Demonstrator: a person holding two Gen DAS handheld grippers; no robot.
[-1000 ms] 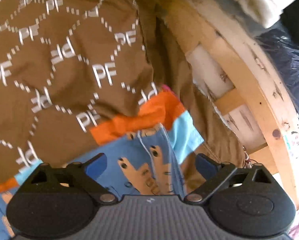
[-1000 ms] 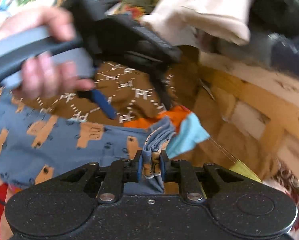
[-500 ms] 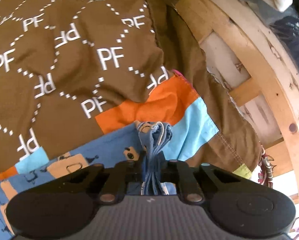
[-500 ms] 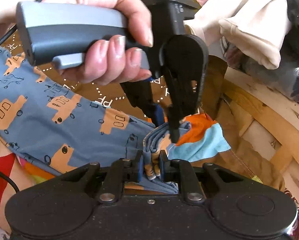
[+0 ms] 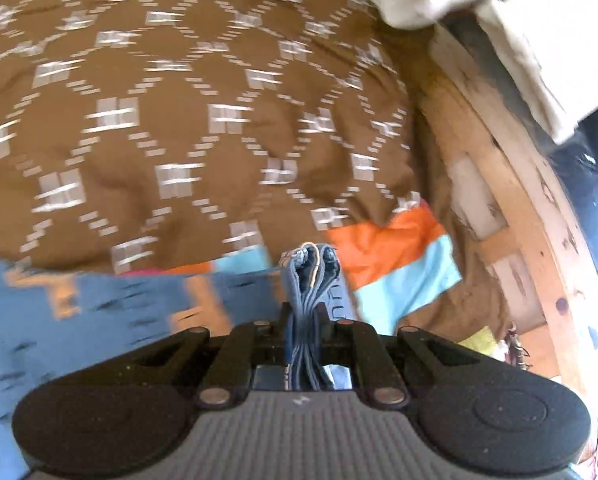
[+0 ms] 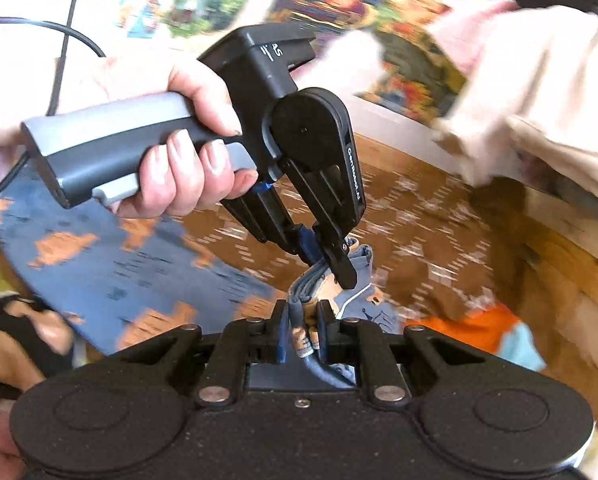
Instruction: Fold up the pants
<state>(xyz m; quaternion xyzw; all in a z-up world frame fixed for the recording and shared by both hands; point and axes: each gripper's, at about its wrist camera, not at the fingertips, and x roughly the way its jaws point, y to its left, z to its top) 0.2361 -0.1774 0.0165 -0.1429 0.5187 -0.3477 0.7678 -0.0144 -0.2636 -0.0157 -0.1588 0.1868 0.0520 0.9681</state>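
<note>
While the left wrist view is smeared by blur, it plainly shows the left gripper [image 5: 302,326] with its fingers pressed narrow on a bunched edge of the blue pants [image 5: 99,304], the gathered layers standing up between the pads and poking out just beyond their tips. More of the blue cloth with orange shapes spreads to the left, near the camera. Beyond it lies a brown blanket [image 5: 187,112] with a white diamond pattern, and an orange and light-blue cloth [image 5: 395,256] lies just right of the pinched bunch. A wooden frame [image 5: 511,208] runs along the right.

From the right wrist view, the right gripper [image 6: 302,336] also has its fingers pinched narrow on a fold of the pants [image 6: 111,272], which trail away to the left. Just beyond, the left gripper [image 6: 323,254], held in a hand [image 6: 179,160], clamps the same bunch from above, so the two grips sit near each other. A pale cream garment [image 6: 539,92] lies at far right.
</note>
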